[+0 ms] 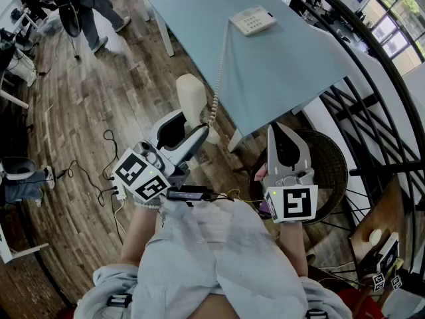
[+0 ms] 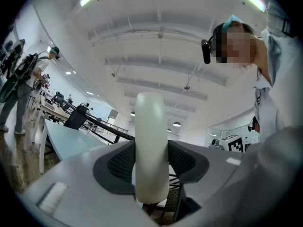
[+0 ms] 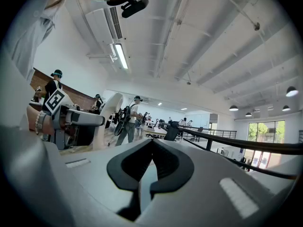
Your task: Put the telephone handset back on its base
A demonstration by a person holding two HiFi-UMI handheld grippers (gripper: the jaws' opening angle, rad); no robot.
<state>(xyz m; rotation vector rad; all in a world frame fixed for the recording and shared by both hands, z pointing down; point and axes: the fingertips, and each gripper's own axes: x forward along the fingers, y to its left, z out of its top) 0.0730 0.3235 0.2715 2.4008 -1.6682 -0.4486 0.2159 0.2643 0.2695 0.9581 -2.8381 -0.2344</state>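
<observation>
Cream plastic telephone handset (image 1: 192,98): smooth, rounded, slightly curved. It is held in the air beside the table, above the floor, with one end poking up past my left gripper (image 1: 192,128). My left jaws stand wide and clamp its two sides. In the left gripper view it stands upright between the dark ribbed pads and fills the gap

A white coiled cord (image 1: 218,78) runs from the handset up over the table edge to the white push-button telephone base (image 1: 252,20). The base sits well apart from the handset, towards the far side of the pale blue-grey table (image 1: 292,65)

My right gripper (image 1: 279,133): jaws closed together, nothing between them, hanging over a round dark wicker basket (image 1: 332,158)

Room: dark wood plank floor (image 1: 80,131) with loose black cables (image 1: 93,178); black metal railing (image 1: 372,92) on the right; a person (image 1: 99,5) standing far off

Only the head view shows the base, cord and table top. The left gripper view looks upward at a white beamed ceiling with strip lights. The right gripper view catches my left gripper and the handset from the side, with more people at distant tables
</observation>
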